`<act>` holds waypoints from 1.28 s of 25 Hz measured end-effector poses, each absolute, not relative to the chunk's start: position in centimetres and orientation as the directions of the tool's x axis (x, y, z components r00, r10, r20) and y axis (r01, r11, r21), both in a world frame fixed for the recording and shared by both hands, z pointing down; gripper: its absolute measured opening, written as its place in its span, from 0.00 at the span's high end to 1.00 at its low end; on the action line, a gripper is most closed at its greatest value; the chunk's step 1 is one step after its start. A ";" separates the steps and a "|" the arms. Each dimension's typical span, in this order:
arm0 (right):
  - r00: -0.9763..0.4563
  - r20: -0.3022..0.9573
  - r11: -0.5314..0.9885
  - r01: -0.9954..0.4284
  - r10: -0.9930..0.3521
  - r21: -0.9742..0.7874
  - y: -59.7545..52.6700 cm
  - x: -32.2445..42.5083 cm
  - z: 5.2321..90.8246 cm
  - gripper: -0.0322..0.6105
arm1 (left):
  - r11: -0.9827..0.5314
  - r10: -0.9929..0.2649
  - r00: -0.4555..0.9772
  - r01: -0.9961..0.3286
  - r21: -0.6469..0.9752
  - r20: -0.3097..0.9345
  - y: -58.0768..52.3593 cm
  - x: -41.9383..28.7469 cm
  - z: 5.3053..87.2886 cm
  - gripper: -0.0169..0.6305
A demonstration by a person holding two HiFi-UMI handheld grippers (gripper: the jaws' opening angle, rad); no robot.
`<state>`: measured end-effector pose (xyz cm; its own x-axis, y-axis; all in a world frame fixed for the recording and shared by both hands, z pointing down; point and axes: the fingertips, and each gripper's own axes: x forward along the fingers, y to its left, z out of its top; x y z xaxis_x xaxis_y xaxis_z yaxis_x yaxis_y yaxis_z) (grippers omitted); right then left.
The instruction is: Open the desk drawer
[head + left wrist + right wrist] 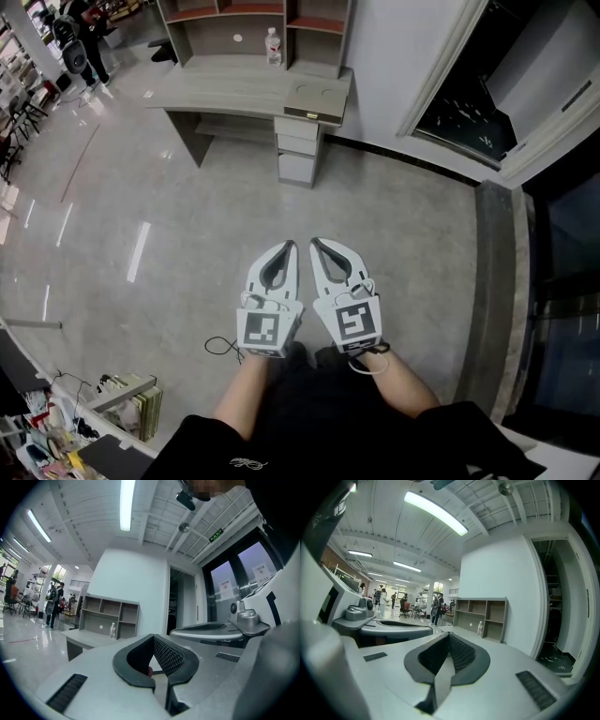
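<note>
My left claw and right claw were pressed together, empty; reaching the drawer stack at twelve o'clock shut, they could skid off its front.

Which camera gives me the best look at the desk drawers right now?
The head view: the drawer stack under the desk shows whole, fronts toward us. The left gripper view catches the desktop and shelf unit, but the drawers are blocked from sight. The right gripper view shows mainly the shelf unit.
</note>
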<state>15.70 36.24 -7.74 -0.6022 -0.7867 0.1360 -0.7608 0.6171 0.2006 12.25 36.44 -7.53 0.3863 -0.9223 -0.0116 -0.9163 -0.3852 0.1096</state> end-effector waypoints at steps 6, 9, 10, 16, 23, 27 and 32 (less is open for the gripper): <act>-0.598 0.151 0.617 -0.759 -0.787 0.210 35.8 12.5 -7.6 0.94 | -0.407 -0.912 0.409 -0.909 0.094 0.014 35.8 9.2 -6.9 0.97; -0.588 0.144 0.606 -0.767 -0.796 0.211 35.5 10.9 -7.8 0.94 | -0.427 -0.903 0.430 -0.899 0.094 0.008 35.5 8.0 -7.1 0.97; -0.585 0.144 0.602 -0.768 -0.798 0.216 35.4 10.4 -7.8 0.94 | -0.431 -0.901 0.434 -0.898 0.093 0.012 35.4 7.6 -7.0 0.97; -0.559 0.156 0.580 -0.787 -0.815 0.208 34.5 9.6 -7.4 0.94 | -0.452 -0.889 0.457 -0.887 0.099 0.037 34.4 6.8 -6.2 0.97; -0.539 0.158 0.560 -0.812 -0.828 0.163 31.0 11.4 -6.6 0.94 | -0.460 -0.881 0.471 -0.875 0.149 0.042 31.0 8.4 -5.7 0.97; -0.543 0.136 0.560 -0.814 -0.828 0.157 26.9 12.2 -6.6 0.94 | -0.456 -0.885 0.462 -0.884 0.098 0.054 27.3 9.0 -5.8 0.97; -0.562 0.114 0.574 -0.805 -0.819 0.149 21.2 12.7 -7.4 0.94 | -0.421 -0.902 0.425 -0.905 0.056 0.076 21.8 8.6 -6.3 0.97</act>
<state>12.68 21.17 -7.42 -0.5624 -0.8190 0.1141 -0.8054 0.5738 0.1490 8.65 21.76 -6.32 0.4246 -0.9021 0.0765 -0.9052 -0.4213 0.0560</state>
